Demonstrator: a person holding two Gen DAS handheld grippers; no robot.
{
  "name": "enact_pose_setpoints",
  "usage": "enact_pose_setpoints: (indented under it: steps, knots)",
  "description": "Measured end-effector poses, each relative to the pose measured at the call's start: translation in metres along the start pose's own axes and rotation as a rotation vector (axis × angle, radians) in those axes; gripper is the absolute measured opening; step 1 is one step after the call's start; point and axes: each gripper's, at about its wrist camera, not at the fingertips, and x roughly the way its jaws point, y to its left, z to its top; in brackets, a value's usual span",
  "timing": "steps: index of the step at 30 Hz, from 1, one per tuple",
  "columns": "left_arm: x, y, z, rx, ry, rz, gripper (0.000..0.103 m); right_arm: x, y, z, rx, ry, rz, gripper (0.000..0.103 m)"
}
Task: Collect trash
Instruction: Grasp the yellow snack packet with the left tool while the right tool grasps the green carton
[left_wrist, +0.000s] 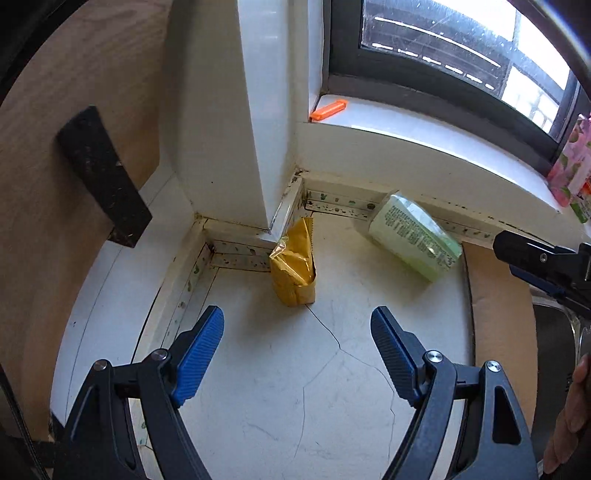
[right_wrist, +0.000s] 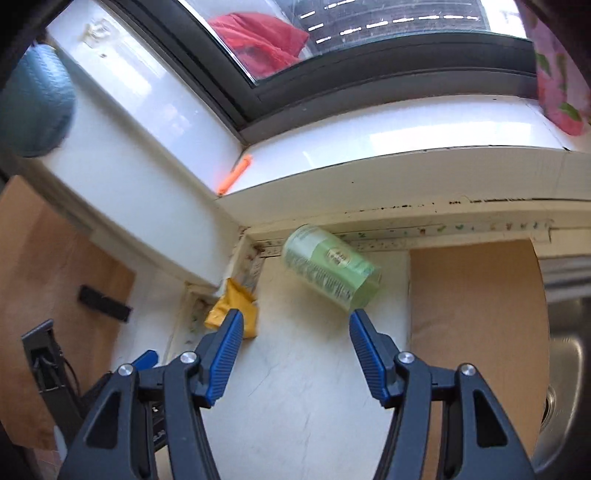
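A crumpled yellow wrapper (left_wrist: 293, 264) stands upright on the white counter (left_wrist: 280, 387) in the corner by the wall. A green can (left_wrist: 415, 234) lies on its side against the back ledge. My left gripper (left_wrist: 297, 319) is open and empty, a short way in front of the wrapper. My right gripper (right_wrist: 295, 321) is open and empty, with the green can (right_wrist: 330, 267) just beyond its right fingertip and the yellow wrapper (right_wrist: 232, 308) behind its left fingertip. The right gripper also shows at the right edge of the left wrist view (left_wrist: 546, 262).
An orange clip (left_wrist: 328, 110) lies on the window sill (left_wrist: 424, 129). A brown mat (right_wrist: 476, 332) lies right of the can, beside a steel sink (right_wrist: 565, 387). A pink floral pack (left_wrist: 570, 166) stands on the sill. A wooden cabinet (left_wrist: 74, 184) is on the left.
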Motion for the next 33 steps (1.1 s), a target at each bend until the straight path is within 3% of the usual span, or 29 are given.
enact_pose_setpoints:
  steps: [7,19,31,33]
  knots:
    - [0.042,-0.001,0.015,0.0,0.047,0.005,0.08,0.051,-0.009,0.014,-0.123,-0.009,-0.083,0.06]
    - [0.094,0.009,0.028,-0.05,0.093,-0.043,0.08,0.094,-0.002,0.02,-0.287,0.002,-0.181,0.061]
    - [0.118,0.003,0.029,-0.053,0.097,-0.08,0.057,0.1,0.009,0.013,-0.365,0.013,-0.2,0.063]
    - [0.119,-0.001,0.028,-0.059,0.094,-0.086,0.046,0.106,0.01,0.012,-0.375,0.038,-0.204,0.065]
